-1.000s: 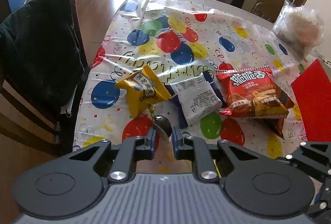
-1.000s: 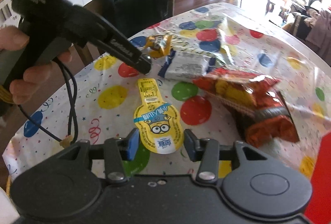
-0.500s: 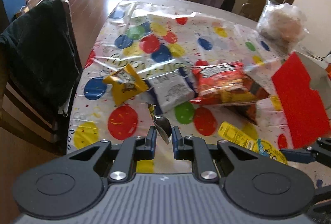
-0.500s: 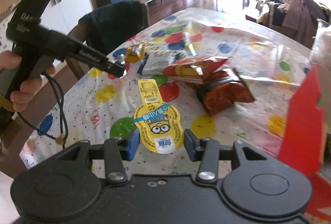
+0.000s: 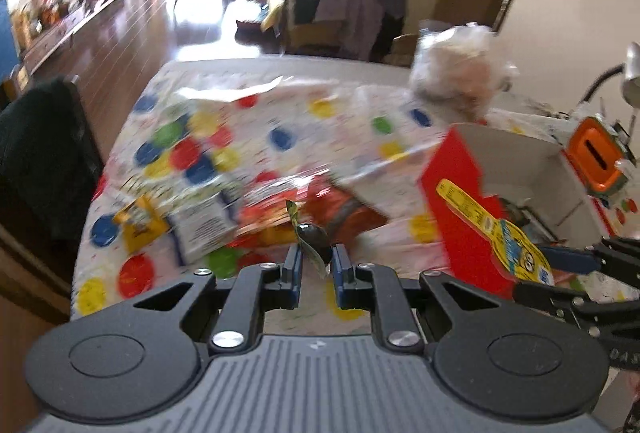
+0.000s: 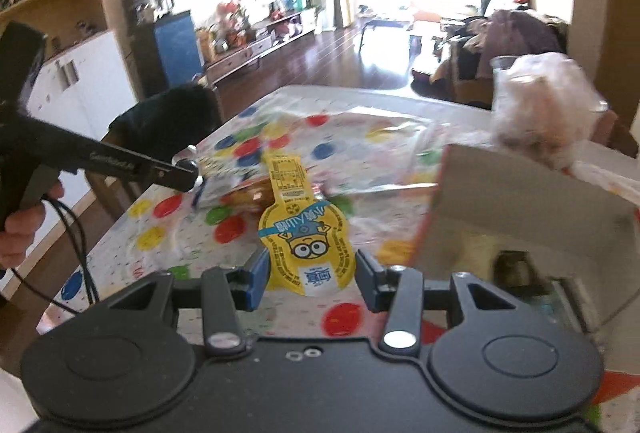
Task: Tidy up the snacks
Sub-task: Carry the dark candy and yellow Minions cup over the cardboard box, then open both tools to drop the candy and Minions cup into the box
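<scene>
My left gripper (image 5: 314,265) is shut on a small dark snack packet (image 5: 314,239) and holds it above the table. My right gripper (image 6: 310,279) is shut on a yellow Minion snack pack (image 6: 306,233), held in the air beside the red box (image 6: 520,193). The same pack (image 5: 492,229) shows in the left wrist view in front of the red box (image 5: 452,185), which is open at the top. On the tablecloth lie a yellow packet (image 5: 138,223), a white packet (image 5: 204,223) and red chip bags (image 5: 320,209).
A clear bag of pale food (image 5: 456,73) stands behind the box. An orange container (image 5: 596,153) and a lamp (image 5: 630,77) are at the far right. A chair with a dark jacket (image 5: 40,161) stands at the table's left edge.
Both grippers have lifted and swung right toward the red box, each still holding its snack. The Minion pack is now beside the box's open top.
</scene>
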Demonstrator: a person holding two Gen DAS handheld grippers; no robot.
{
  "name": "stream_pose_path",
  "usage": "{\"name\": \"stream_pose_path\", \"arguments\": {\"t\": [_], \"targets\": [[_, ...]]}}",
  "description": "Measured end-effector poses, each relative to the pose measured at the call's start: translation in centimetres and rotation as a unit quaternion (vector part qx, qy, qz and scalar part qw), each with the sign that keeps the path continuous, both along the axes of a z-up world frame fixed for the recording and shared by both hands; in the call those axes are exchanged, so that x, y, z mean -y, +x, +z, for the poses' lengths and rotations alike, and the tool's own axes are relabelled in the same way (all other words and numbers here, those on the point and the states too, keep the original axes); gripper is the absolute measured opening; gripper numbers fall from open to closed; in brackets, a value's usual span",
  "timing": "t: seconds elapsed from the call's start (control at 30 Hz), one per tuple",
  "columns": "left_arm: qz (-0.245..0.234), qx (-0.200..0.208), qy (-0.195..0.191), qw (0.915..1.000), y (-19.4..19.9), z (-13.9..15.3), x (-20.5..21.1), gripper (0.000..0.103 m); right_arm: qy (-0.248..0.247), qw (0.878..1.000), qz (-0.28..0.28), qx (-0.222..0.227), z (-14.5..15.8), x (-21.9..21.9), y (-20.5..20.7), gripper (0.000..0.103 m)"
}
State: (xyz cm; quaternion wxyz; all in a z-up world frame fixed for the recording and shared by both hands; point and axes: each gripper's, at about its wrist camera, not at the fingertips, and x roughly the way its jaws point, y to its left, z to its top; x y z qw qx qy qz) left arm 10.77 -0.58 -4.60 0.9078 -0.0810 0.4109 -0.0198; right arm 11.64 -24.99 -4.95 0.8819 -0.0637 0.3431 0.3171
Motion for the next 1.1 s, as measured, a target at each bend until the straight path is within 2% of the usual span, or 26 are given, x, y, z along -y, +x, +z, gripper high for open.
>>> {"name": "stream_pose_path", "arguments": {"t": [0.3, 0.5, 0.8, 0.93, 1.1], "targets": [[-0.061, 0.028, 0.018, 0.9976, 1.7, 2.5, 9.4, 0.015, 0.007, 0.998, -0.051, 0.027, 1.4, 8.0, 1.4, 0.045], [-0.098, 0.034, 0.016, 0.9945, 3.6, 3.1, 15.3, 0.015, -0.001, 0.995, -0.092, 0.030, 1.7, 12.8, 2.8, 0.045], [-0.132, -0.003, 0.009, 0.9911, 7.3, 1.5, 21.8, 0.015, -0.026, 0.990, -0.139, 0.009, 0.0, 17.3, 5.8, 0.045], [-0.139, -0.020, 0.012, 0.9900, 8.6, 0.4, 23.6, 0.015, -0.034, 0.988, -0.152, -0.010, -1.2, 18.7, 7.6, 0.045], [-0.138, -0.054, 0.023, 0.9887, 11.0, -1.4, 24.8, 0.015, -0.054, 0.987, -0.148, -0.037, -2.3, 18.5, 9.9, 0.045]]}}
